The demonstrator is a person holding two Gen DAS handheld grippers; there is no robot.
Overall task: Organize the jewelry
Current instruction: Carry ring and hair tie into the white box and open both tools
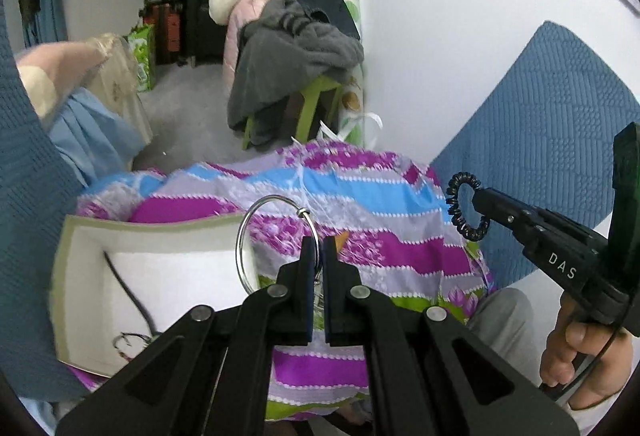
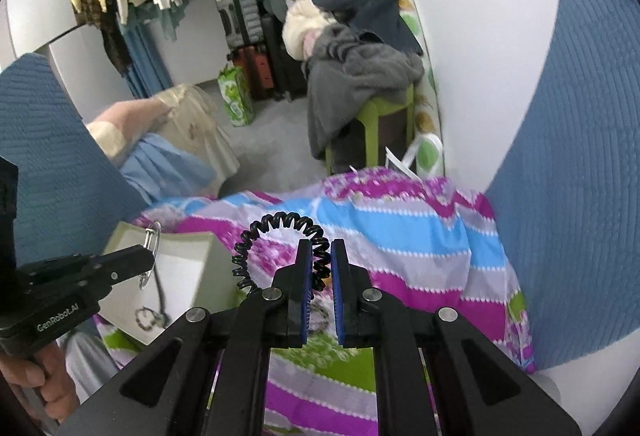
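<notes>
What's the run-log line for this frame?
left tongs: shut on silver ring | right tongs: shut on black coil band | both held above tray

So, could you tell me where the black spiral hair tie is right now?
The black spiral hair tie is held in the right gripper, above the striped bedding, right of the silver ring in the left gripper.

Right gripper (image 2: 320,264) has its blue pads pinched on a black coil bracelet (image 2: 280,228), the loop standing up over my striped bedspread (image 2: 400,236). Off to the left, my left gripper (image 2: 148,260) is clamped on a silver ring (image 2: 150,252), just above the white tray (image 2: 184,264) near the bedspread's left edge.
</notes>
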